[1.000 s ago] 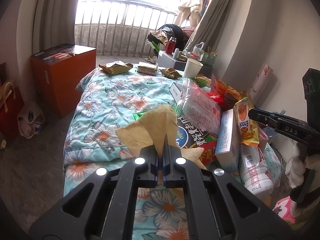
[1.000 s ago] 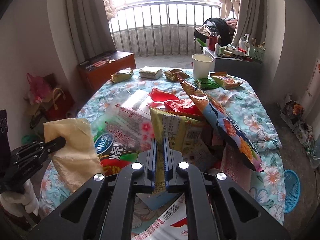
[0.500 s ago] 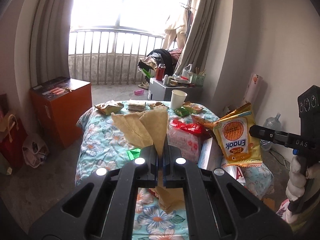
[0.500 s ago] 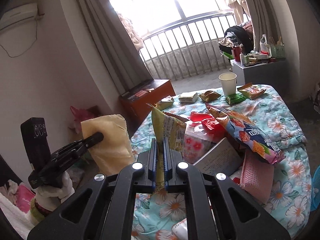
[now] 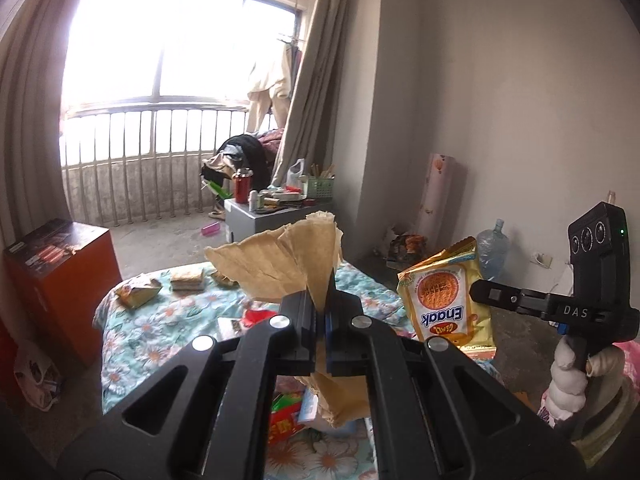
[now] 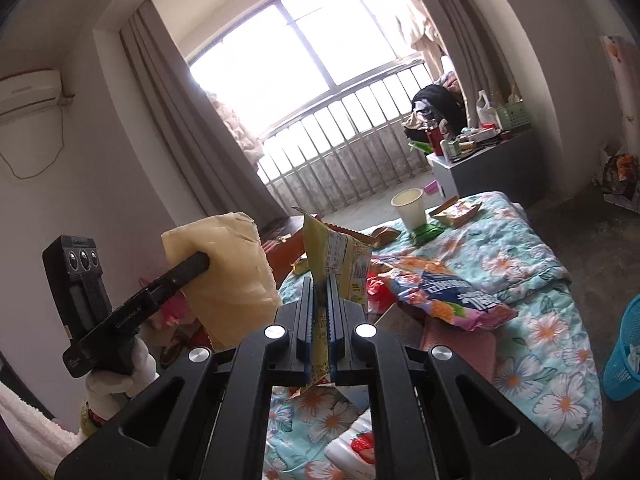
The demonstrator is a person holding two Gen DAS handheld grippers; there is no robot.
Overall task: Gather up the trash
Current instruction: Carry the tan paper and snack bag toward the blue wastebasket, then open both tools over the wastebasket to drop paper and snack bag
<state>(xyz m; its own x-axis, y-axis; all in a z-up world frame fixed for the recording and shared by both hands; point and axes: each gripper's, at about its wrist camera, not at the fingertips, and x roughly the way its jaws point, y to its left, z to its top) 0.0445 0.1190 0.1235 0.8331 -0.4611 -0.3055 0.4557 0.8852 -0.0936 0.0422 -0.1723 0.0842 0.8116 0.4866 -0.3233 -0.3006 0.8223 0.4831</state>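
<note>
My left gripper (image 5: 319, 308) is shut on a crumpled brown paper bag (image 5: 288, 264), lifted well above the floral bed cover (image 5: 160, 320). In the right wrist view that same paper bag (image 6: 228, 272) hangs at the left from the left gripper (image 6: 200, 260), held by a white-gloved hand. My right gripper (image 6: 320, 292) is shut on a yellow Enaak snack packet (image 6: 340, 256), also raised off the bed. The left wrist view shows that packet (image 5: 444, 292) at the right, pinched by the right gripper (image 5: 476, 292). More wrappers lie on the bed, among them a large colourful chip bag (image 6: 444, 292).
A white paper cup (image 6: 408, 208) and small packets stand at the bed's far end. An orange cabinet (image 5: 60, 280) is left of the bed, a grey table (image 5: 260, 220) with clutter is beyond it. A blue basket (image 6: 624, 356) sits on the floor at the right.
Both grippers have risen from the pile on the bed, each carrying its piece. The views tilted up toward the window and rolled, and the yellow packet came clear of the heap.
</note>
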